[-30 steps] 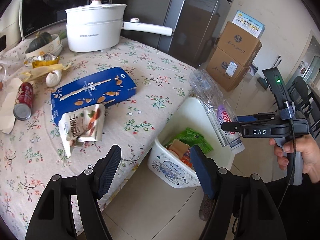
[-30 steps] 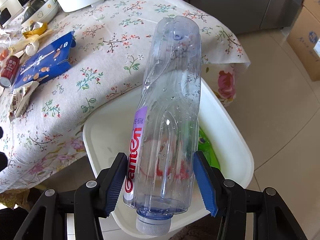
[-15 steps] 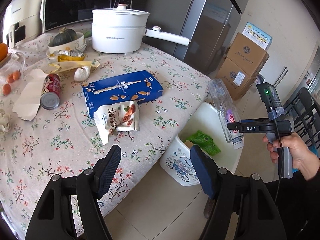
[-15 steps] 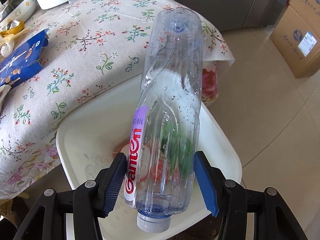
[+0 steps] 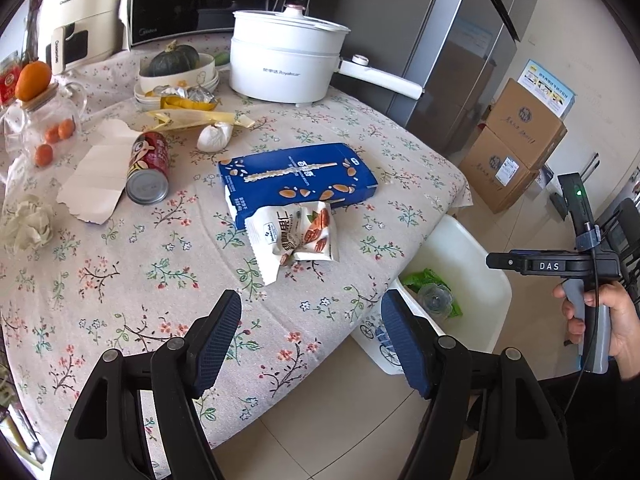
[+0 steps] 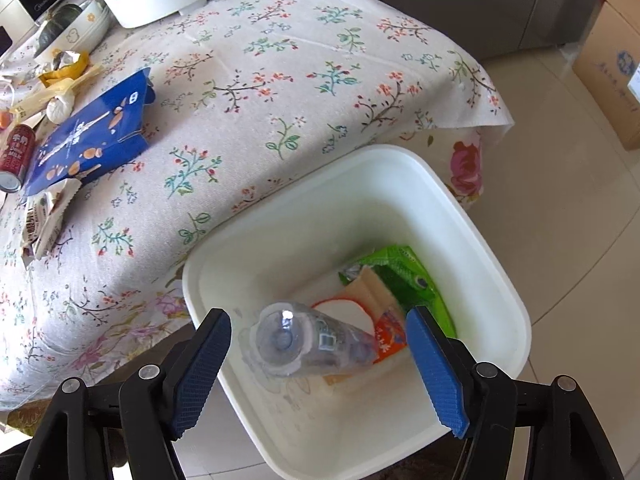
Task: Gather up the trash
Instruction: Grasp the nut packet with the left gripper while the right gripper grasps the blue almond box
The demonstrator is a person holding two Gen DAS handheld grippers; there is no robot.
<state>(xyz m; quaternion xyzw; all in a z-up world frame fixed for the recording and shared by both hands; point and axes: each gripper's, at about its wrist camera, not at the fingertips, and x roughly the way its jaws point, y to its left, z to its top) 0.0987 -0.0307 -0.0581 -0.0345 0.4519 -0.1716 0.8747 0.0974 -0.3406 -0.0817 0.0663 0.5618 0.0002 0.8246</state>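
A clear plastic bottle (image 6: 304, 344) lies inside the white bin (image 6: 500, 280), loose, below my right gripper (image 6: 318, 364), whose jaws are opening with nothing pressed between them. The bin also holds a green wrapper (image 6: 404, 272) and an orange packet (image 6: 388, 332). In the left wrist view the bin (image 5: 468, 256) stands on the floor beside the table, the bottle (image 5: 434, 300) in it. My left gripper (image 5: 312, 340) hangs open over the table's near edge. Ahead of it lie a white nut wrapper (image 5: 296, 236), a blue box (image 5: 296, 178) and a red can (image 5: 148, 168).
A white pot (image 5: 288, 64), a bowl with a squash (image 5: 176, 66), crumpled paper (image 5: 26, 226), torn paper (image 5: 96, 176) and yellow wrappers (image 5: 192, 114) sit on the floral tablecloth. Cardboard boxes (image 5: 516, 144) stand by the fridge. A hand (image 5: 612, 320) holds the right gripper's handle.
My right gripper has opened and the bottle has dropped out of it into the bin. The left gripper has drawn back from the bin toward the table, bringing more of the tabletop into view.
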